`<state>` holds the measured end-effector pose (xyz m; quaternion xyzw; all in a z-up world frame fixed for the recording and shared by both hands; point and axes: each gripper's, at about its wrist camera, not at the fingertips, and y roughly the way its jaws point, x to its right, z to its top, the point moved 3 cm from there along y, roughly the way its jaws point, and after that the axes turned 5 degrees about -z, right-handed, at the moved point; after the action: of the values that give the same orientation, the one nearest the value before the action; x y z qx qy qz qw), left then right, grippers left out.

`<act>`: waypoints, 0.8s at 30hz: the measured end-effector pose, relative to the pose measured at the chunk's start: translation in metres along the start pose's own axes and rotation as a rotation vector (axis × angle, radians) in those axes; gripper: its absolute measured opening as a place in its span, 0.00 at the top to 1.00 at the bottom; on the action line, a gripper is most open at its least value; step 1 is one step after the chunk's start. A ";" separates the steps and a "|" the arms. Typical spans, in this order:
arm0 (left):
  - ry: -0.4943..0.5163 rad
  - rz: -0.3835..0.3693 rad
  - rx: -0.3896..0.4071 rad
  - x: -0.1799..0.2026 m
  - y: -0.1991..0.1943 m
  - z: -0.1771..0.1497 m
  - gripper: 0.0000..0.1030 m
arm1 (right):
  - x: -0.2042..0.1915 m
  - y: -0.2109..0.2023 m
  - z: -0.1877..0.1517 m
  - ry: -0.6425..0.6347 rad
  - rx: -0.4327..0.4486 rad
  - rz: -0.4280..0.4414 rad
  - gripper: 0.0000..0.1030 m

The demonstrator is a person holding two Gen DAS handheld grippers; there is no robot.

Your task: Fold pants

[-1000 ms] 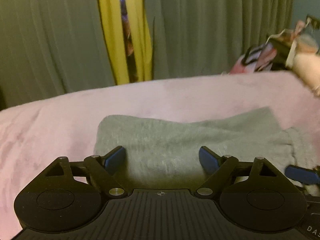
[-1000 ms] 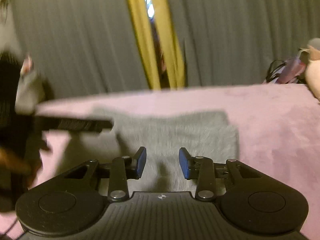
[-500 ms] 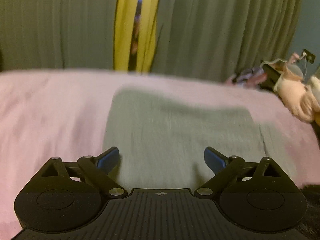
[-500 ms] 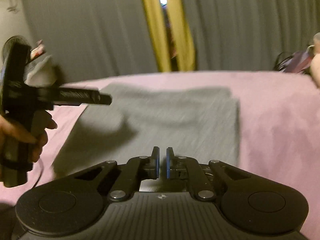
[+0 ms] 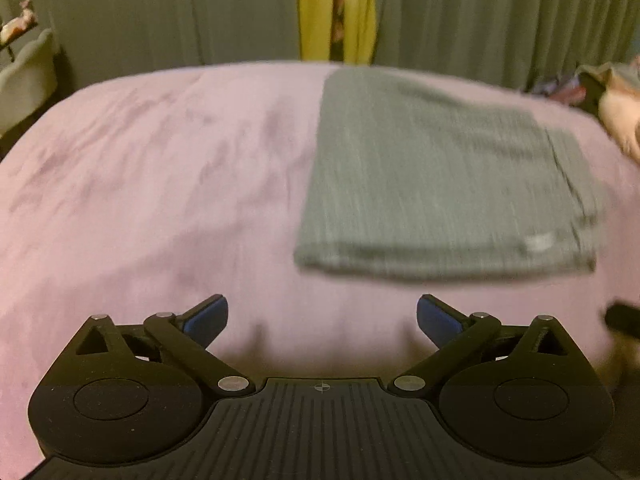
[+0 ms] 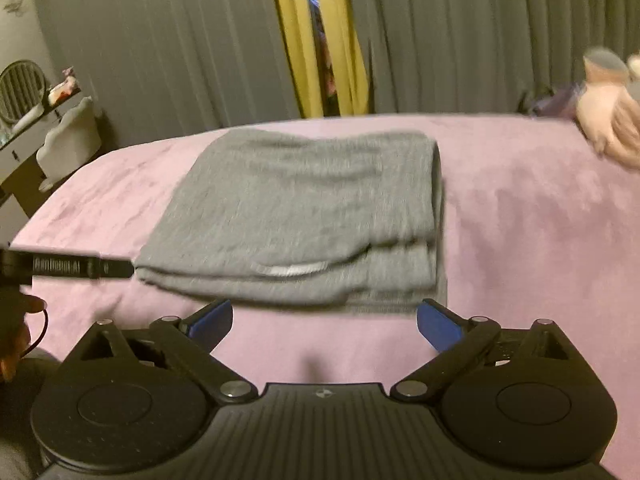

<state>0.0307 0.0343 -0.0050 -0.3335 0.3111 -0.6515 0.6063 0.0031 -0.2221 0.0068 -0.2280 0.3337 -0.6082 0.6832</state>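
This is a bedroom in a home. There is a bed (image 6: 520,208) with a pink blanket, long grey curtains (image 6: 160,40), and a soft toy (image 6: 608,120).

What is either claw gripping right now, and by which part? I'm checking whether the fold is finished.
Nothing. The left claw and right claw have just opened, empty, short of the folded grey knit pants.
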 end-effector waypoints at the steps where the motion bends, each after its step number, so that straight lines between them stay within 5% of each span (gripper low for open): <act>1: -0.001 0.014 -0.004 0.000 -0.006 -0.008 0.00 | 0.001 -0.001 -0.004 0.032 -0.019 -0.016 0.04; 5: 0.013 0.065 0.032 0.012 -0.041 -0.033 0.00 | -0.005 -0.012 -0.027 0.075 -0.074 -0.095 0.04; 9: 0.063 0.095 0.064 0.018 -0.073 -0.045 0.00 | -0.019 -0.026 -0.035 -0.032 -0.023 -0.146 0.04; 13: 0.092 0.106 0.090 0.022 -0.093 -0.046 0.00 | -0.037 -0.031 -0.033 -0.111 -0.032 -0.110 0.04; 19: 0.000 0.040 0.061 0.018 -0.078 -0.027 0.00 | -0.052 -0.036 -0.032 -0.131 0.012 -0.141 0.04; 24: 0.015 0.060 0.006 0.019 -0.044 -0.028 0.00 | -0.054 -0.038 -0.033 -0.148 0.073 -0.169 0.04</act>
<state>-0.0181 0.0185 0.0153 -0.3173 0.3236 -0.6365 0.6241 -0.0488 -0.1718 0.0209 -0.2747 0.2398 -0.6568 0.6601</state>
